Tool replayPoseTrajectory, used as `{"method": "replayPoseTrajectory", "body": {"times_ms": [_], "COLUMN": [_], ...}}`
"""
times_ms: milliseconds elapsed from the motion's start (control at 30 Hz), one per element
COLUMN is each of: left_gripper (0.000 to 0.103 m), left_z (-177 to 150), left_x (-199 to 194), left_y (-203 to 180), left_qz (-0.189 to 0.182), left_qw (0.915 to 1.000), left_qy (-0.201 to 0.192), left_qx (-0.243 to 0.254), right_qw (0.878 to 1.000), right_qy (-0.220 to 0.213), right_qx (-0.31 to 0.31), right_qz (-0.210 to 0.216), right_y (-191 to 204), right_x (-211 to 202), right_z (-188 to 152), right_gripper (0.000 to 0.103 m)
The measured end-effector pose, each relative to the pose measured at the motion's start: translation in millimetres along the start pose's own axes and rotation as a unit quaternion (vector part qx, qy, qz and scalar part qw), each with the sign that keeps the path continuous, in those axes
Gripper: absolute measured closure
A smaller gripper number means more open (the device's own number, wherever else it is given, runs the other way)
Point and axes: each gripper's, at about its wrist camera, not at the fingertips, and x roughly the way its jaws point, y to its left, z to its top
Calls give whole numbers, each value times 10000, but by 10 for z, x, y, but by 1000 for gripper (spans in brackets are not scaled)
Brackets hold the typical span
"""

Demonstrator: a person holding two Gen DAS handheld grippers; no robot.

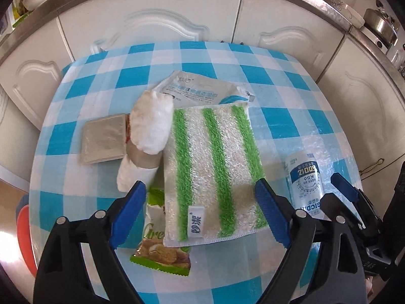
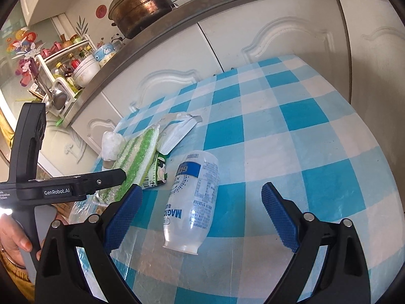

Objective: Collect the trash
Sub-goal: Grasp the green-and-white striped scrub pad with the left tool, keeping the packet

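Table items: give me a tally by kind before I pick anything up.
Plastic bottle: 1
Green-striped cloth: 1
Snack wrapper: 1
White pouch: 1
Flat grey packet: 1
Tissue roll: 1
Total: 6

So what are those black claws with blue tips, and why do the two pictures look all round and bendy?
They are grabbing tools, not a robot. A person holds one in each hand, and a tiny wide-eyed camera on each tool bends the view. One picture looks from the left gripper, the other from the right gripper. Both have their jaws open and hold nothing. On the blue-and-white checked tablecloth lie a green-striped white cleaning cloth, a clear plastic bottle without a cap, a white torn-open wipes packet, a green snack wrapper, a fluffy white wad and a flat grey square packet. The job is collecting the trash.
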Motion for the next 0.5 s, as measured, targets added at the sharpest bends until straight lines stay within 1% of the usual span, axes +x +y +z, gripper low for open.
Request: {"method": "replayPoseTrajectory", "body": {"times_ms": [67, 233, 267, 300, 433, 500], "left_gripper": [15, 13, 12, 9, 7, 7], "left_z": [17, 80, 86, 92, 110, 106], "left_x": [58, 198, 213, 234, 306, 309], "left_y": [-35, -70, -79, -90, -114, -105], "left_qz": [-14, -91, -92, -88, -135, -150], "left_qw": [10000, 9998, 9998, 9998, 9996, 9996], "left_qy": [51, 192, 192, 196, 253, 178], "left_qx": [78, 53, 58, 62, -43, -150], "right_qw": [10000, 9999, 9998, 9997, 9995, 9994], "right_qy": [25, 119, 152, 177, 222, 253], "right_qx": [14, -85, -123, -160, -227, -214], "right_qz": [6, -10, -30, -60, -78, -107], "right_y": [-2, 34, 49, 63, 84, 85], "right_x": [8, 43, 55, 67, 90, 97], "right_z": [1, -7, -11, -15, -22, -31], "right_gripper": [9, 9, 9, 9, 9, 9]}}
